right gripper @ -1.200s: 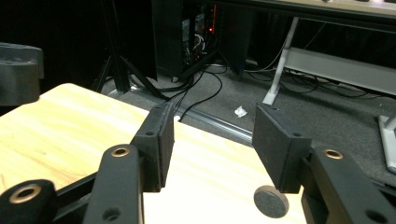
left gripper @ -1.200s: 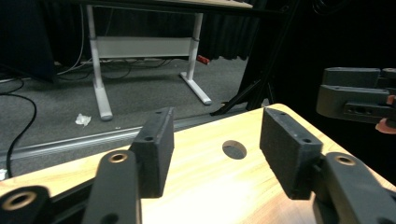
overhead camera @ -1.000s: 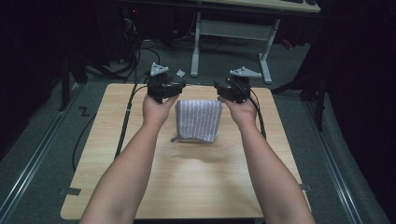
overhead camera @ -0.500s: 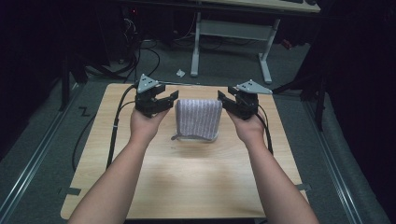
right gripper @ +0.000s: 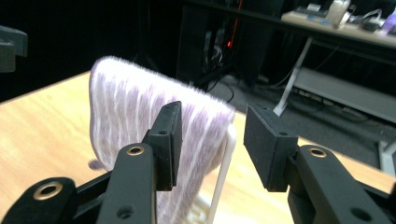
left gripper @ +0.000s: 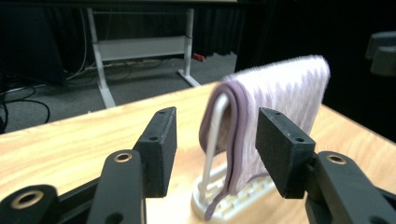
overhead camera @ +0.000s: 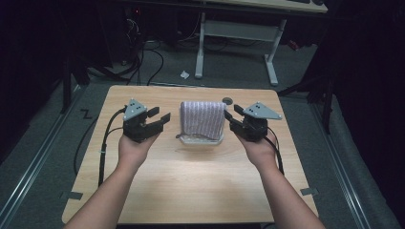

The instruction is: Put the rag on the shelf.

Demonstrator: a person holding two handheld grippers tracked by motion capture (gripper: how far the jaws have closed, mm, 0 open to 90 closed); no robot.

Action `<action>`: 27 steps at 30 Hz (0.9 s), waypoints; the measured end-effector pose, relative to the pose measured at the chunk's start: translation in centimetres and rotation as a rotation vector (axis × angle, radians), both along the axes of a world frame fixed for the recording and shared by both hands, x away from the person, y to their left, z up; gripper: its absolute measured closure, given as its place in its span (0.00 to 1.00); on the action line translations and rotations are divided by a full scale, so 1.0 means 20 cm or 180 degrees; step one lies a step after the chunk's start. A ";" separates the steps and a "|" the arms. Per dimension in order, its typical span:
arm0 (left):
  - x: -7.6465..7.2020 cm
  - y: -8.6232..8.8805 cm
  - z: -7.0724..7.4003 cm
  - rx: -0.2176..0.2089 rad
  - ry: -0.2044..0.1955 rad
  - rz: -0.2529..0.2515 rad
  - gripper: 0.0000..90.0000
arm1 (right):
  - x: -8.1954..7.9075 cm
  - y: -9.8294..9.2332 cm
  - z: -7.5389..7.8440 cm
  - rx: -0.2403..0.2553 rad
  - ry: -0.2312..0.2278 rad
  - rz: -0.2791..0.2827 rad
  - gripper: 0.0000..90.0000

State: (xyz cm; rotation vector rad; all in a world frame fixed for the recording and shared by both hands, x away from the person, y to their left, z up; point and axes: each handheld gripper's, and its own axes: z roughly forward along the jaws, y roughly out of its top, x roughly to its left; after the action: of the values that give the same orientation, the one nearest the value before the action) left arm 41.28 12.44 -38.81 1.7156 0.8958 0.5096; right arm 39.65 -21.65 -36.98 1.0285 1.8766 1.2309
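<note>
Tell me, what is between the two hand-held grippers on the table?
A striped purple-and-white towel draped over a small white rack stands between the left hand-held gripper and the right hand-held gripper, as the high view shows.

A lab or workshop room, kept dark. Around the pale wooden table [overhead camera: 191, 191] lies grey carpet; behind the table stands a white-legged desk [overhead camera: 239, 33], with tangled black cables [overhead camera: 143, 62] left of its legs and equipment on another desk [right gripper: 345, 23].

A purple-and-white striped towel [overhead camera: 202, 118] hangs folded over a small white rack [overhead camera: 200, 140] mid-table.
</note>
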 end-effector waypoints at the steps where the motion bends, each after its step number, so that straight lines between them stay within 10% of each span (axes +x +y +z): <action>1: -0.01 0.00 -0.01 -0.0005 0.0010 -0.0024 0.55 | -0.01 0.00 -0.01 -0.0007 0.0022 0.0004 0.64; 27: -0.12 -0.10 -0.42 0.0271 0.0585 -0.0380 0.52 | -0.12 -0.02 -0.44 -0.0064 0.0586 0.0045 0.56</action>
State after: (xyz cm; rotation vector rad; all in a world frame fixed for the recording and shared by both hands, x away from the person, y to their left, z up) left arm 38.84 10.49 -47.19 1.9041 0.9053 0.3180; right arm 37.22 -22.12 -45.80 1.1531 2.0342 1.1564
